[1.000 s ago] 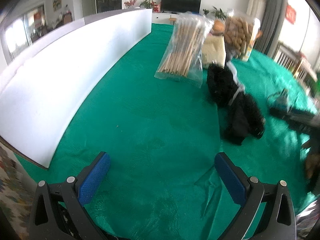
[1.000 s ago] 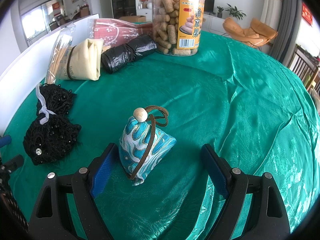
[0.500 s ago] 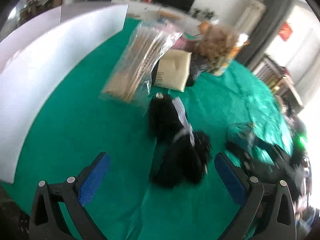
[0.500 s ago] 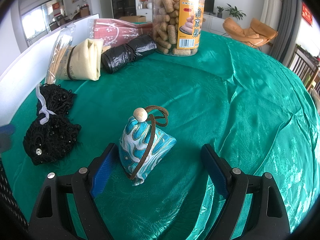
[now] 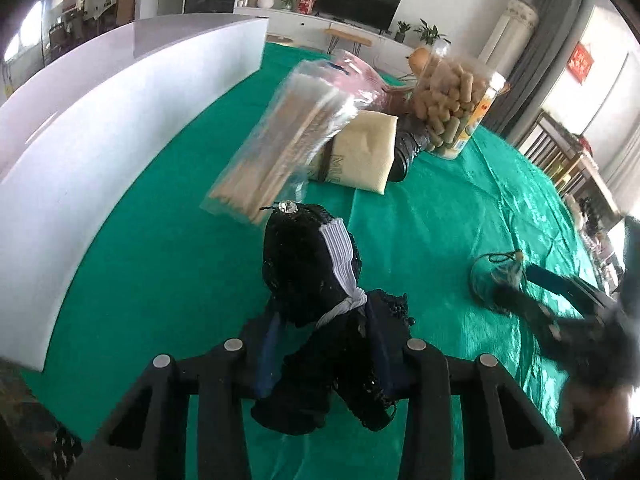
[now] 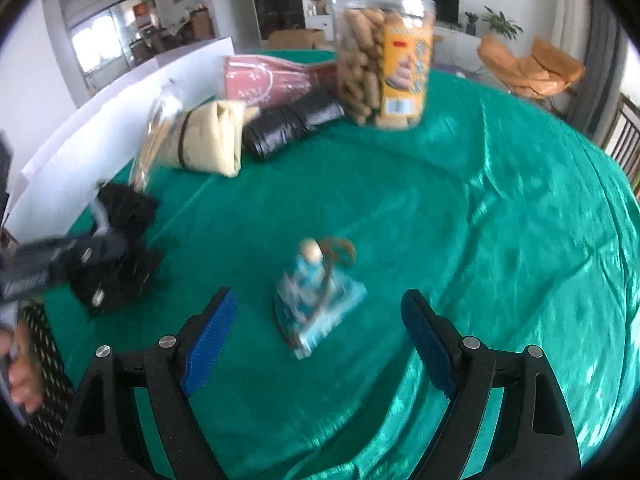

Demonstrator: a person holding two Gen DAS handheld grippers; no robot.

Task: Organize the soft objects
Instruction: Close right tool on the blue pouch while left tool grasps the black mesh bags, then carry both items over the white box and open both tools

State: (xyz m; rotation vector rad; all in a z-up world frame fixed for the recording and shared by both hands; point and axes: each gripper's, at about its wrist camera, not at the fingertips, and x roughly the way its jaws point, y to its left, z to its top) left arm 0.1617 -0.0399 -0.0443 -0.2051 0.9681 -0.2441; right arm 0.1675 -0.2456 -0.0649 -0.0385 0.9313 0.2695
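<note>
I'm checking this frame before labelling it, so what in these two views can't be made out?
- Left wrist view: the near half of the black lace pouch sits between the left tongs; their pads are mostly buried in it.
- Left wrist view: the right tongs and blue pouch are smeared.
- Right wrist view: motion blur makes the blue pouch's pattern and the snack jar label unreadable.
</note>
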